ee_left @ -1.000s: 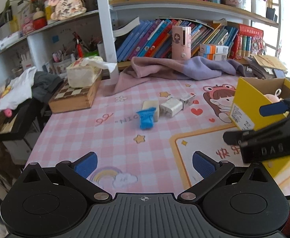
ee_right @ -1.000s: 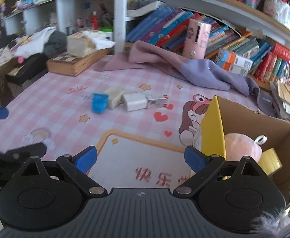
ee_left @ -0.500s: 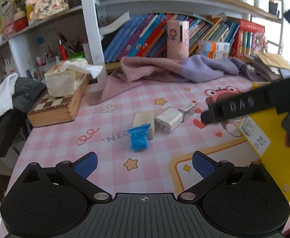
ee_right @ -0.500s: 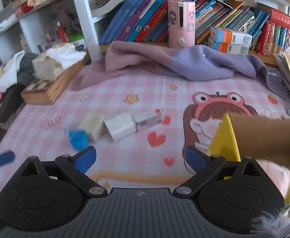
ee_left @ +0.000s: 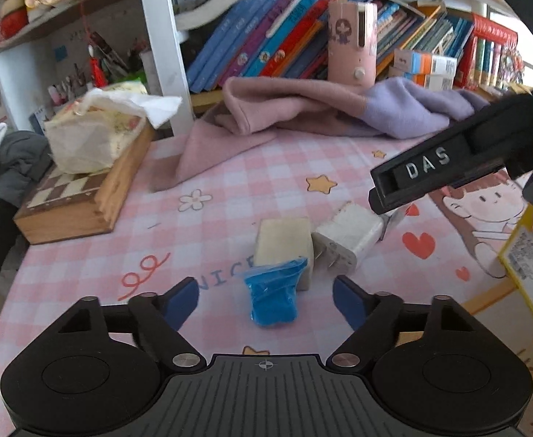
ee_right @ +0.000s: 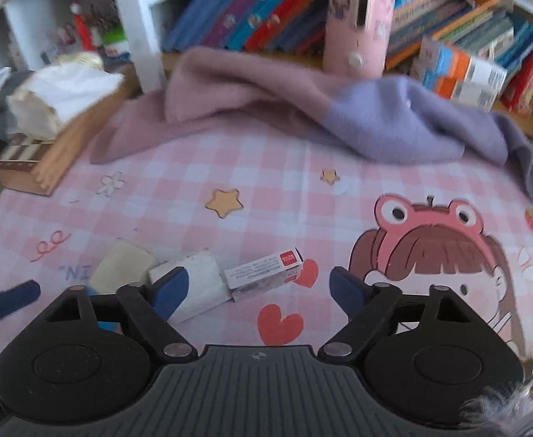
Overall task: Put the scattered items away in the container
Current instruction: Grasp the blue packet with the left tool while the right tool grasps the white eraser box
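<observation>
Left wrist view: my left gripper gapes around a crinkly blue packet; right gripper spread before a slim cardboard box

The left gripper was matte black plastic: a ribbed grey-black base plate, two round discs at 7 and 5 o'clock, angled link arms with silver pivot screws, and blue pads on the fingertips. The right gripper matched it, with blue fingertips. Seen from the left wrist, its black side carried raised silver letters "DAS" at 3 o'clock.
</observation>
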Demonstrator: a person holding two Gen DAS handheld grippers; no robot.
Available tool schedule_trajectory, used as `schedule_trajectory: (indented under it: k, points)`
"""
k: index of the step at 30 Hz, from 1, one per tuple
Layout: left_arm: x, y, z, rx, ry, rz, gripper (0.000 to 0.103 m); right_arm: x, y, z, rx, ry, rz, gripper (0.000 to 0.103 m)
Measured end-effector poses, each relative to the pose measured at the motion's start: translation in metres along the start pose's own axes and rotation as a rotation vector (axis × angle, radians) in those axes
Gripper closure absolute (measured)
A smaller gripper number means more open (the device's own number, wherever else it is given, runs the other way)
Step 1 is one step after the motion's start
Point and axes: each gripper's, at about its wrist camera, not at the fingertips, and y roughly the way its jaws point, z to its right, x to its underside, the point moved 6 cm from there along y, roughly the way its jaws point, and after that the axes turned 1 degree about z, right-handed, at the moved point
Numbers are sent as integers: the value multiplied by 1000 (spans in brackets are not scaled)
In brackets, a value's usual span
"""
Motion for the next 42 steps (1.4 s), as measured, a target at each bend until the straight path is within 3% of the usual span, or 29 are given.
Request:
schedule_trajectory:
  k: [4,8,10,12,14,21,28,31,33,34,42]
  points:
    - [5,14,-1,8,-19,-38,56,2,17,1,23,1,-37,28]
    - [8,22,-7,23,-65,-52,73,0,21,2,13,1,-21,29]
    - [8,22,-8,28,-66,-46,74,-2,24,3,2,13,-13,29]
    - [9,21,-5,31,-38,-41,75,-2,26,7,-50,83,-14,45]
    - [10,18,-4,49,-40,-43,76,-1,23,10,-55,129,-20,51]
    - [22,-9,-8,69,-67,-37,76,27,1,0,-136,120,-100,52]
    - [35,-34,-31,12,-94,-39,76,57,-20,-23,-196,25,-143,49]
    - [34,-43,-37,2,-112,-22,76,61,-22,-33,-200,-56,-144,37]
    - [33,-48,-39,-3,-115,-11,76,61,-22,-36,-185,-104,-128,23]
    - [33,-50,-38,-4,-116,-6,76,59,-22,-39,-174,-126,-114,22]
    - [37,-59,-36,8,-124,2,76,59,-3,-41,-100,-233,-111,31]
